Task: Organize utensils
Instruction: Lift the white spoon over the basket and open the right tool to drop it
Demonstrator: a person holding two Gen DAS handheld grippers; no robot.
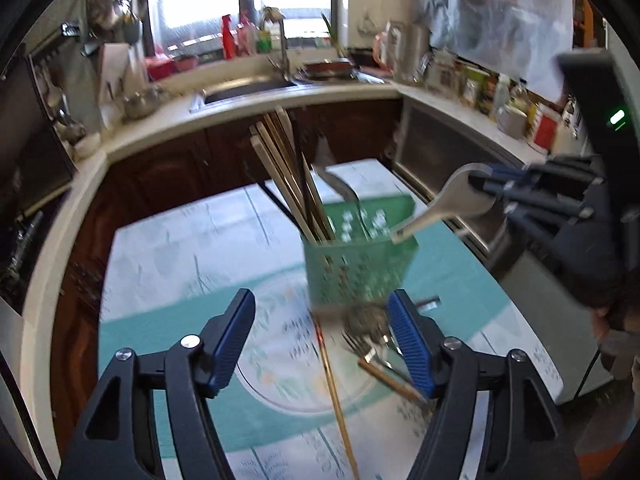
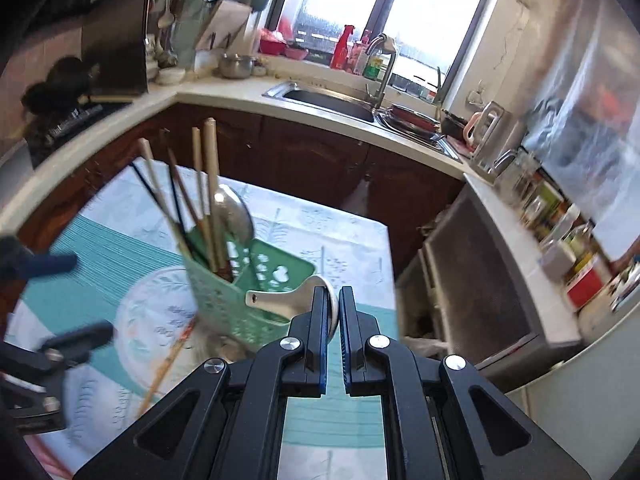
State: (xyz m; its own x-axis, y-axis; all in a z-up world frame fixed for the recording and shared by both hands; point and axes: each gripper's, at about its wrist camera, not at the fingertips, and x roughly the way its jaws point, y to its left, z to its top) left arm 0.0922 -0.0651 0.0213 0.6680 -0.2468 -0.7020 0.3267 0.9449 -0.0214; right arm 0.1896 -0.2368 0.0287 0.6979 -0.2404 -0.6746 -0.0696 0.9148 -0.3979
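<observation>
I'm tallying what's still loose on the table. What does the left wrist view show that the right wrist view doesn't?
Only the left wrist view: a fork lying by the open left gripper. Only the right wrist view: a steel spoon standing in the basket. Both: the green basket of chopsticks, the loose chopstick on the table, and the right gripper shut on a white spoon.

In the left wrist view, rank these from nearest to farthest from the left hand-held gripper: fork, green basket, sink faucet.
From the left hand-held gripper:
1. Fork, on the table by its right finger.
2. Green basket, just beyond, centre of the table.
3. Sink faucet, far back at the counter under the window.
</observation>
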